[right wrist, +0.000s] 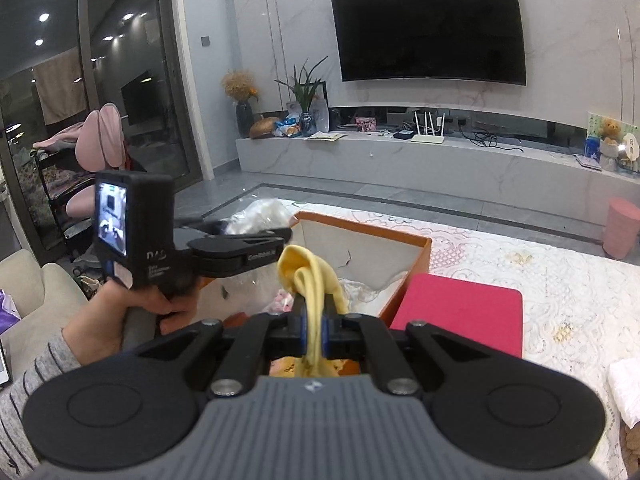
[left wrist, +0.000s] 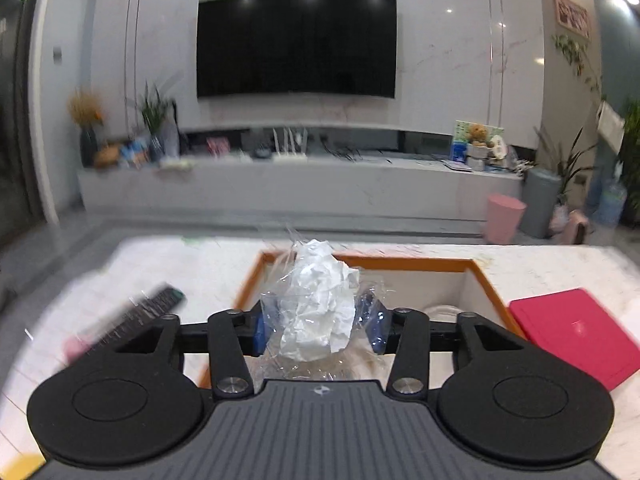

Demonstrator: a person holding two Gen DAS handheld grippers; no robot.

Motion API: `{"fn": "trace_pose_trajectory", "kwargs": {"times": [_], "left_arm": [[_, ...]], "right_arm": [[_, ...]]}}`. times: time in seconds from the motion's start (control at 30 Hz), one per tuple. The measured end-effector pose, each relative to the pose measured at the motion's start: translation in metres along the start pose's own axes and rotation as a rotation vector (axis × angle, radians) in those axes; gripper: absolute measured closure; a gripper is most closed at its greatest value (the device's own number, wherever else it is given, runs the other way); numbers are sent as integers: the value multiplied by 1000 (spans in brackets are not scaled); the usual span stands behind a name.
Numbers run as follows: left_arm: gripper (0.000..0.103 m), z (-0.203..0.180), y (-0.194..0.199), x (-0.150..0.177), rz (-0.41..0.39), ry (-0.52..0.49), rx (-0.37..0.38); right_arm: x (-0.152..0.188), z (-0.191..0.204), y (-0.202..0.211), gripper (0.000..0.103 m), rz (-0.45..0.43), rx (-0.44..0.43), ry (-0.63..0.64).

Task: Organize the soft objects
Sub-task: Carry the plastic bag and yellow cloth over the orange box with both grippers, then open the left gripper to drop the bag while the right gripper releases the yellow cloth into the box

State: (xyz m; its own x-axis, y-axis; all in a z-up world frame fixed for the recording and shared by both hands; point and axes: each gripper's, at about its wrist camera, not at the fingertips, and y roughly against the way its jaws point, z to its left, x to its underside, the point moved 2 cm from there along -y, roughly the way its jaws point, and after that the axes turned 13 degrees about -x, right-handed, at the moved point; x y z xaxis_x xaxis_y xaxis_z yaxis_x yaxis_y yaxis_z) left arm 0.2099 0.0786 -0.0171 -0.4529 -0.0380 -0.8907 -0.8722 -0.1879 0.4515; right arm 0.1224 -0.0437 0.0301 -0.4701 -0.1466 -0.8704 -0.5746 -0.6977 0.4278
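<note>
A crumpled white bundle in clear film (left wrist: 316, 300), light and crushable, is pinched between the left gripper (left wrist: 320, 330) jaws above the orange box (left wrist: 476, 268). A limp yellow cloth (right wrist: 310, 280), clamped mid-fold by the right gripper (right wrist: 316, 332), droops over the jaws.

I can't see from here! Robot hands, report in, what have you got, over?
Left gripper shut on clear bag of white stuffing. Right gripper shut on yellow cloth. Both above orange box. Nothing in the way.
</note>
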Motion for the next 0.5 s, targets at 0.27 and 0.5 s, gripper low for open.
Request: {"fn": "trace_pose_trajectory", "kwargs": {"times": [0.27, 0.5], "left_arm": [[11, 13, 3, 1, 14, 32, 30], [13, 3, 13, -2, -7, -5, 40]], "right_arm": [[4, 15, -10, 99, 55, -13, 58], [4, 19, -18, 99, 75, -17, 53]]}}
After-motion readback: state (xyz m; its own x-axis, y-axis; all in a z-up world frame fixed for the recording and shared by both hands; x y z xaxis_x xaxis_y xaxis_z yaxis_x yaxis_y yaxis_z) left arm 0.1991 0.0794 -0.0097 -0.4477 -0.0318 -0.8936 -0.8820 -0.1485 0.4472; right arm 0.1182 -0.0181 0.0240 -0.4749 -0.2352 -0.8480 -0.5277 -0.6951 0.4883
